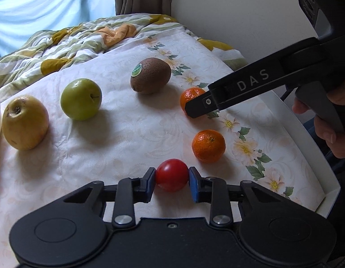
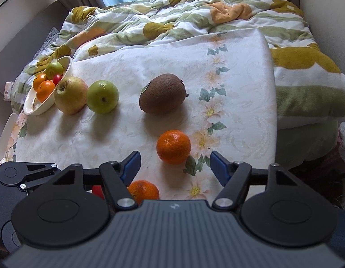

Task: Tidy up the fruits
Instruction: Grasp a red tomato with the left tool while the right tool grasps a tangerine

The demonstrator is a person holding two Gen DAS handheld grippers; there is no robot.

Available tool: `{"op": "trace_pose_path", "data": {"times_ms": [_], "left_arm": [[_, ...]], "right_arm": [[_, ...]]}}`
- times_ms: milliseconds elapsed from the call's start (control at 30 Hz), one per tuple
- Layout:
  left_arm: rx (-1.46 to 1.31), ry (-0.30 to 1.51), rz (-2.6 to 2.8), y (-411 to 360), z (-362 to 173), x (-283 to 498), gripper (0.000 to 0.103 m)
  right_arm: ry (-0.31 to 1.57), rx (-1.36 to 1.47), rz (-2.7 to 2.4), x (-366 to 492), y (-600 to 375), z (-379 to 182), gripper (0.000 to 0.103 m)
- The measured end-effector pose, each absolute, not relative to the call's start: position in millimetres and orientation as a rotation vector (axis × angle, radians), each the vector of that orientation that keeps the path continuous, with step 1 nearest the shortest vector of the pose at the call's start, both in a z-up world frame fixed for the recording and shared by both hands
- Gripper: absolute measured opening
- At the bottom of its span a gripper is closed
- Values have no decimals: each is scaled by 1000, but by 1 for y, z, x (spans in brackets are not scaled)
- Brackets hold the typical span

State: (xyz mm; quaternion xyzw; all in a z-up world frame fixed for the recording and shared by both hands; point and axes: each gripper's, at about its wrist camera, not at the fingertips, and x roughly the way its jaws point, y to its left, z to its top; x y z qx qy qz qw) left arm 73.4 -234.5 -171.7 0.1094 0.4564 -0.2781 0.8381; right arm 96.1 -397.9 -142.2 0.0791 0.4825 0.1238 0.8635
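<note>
The cream floral-printed cloth-covered tray (image 1: pixel 127 134) is carrying the loose fruit, while the cream ceramic bowl (image 2: pixel 67 67) at its far left corner is already holding some. The right gripper (image 2: pixel 173 163) is standing with jaws apart around the far round orange mandarin (image 2: pixel 173 146), untouched, and could nudge it toward the right edge. The left gripper (image 1: pixel 172 182), near the front edge, is clamping the small smooth red tomato (image 1: pixel 171 175); too hard a squeeze could bruise it or pop it free.
</note>
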Motion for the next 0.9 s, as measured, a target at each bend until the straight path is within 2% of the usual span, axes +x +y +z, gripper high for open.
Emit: {"op": "trace_pose_path", "data": {"times_ms": [433,500,567,900], "left_arm": [[224,971,-553,-225,-170,79,35],[224,971,-551,-224,-170,79,35],[225,972,-545,-223,-170,78,35],[213,970,-489,-208,-162,80,35]], "right_arm": [[1022,147,273,112,-389,-150,69],[1026,143,268,114,-388,-151,66],[1033,142,270,116,-388,-153,52],[1011,149,288,112,-387,-144,52]]}}
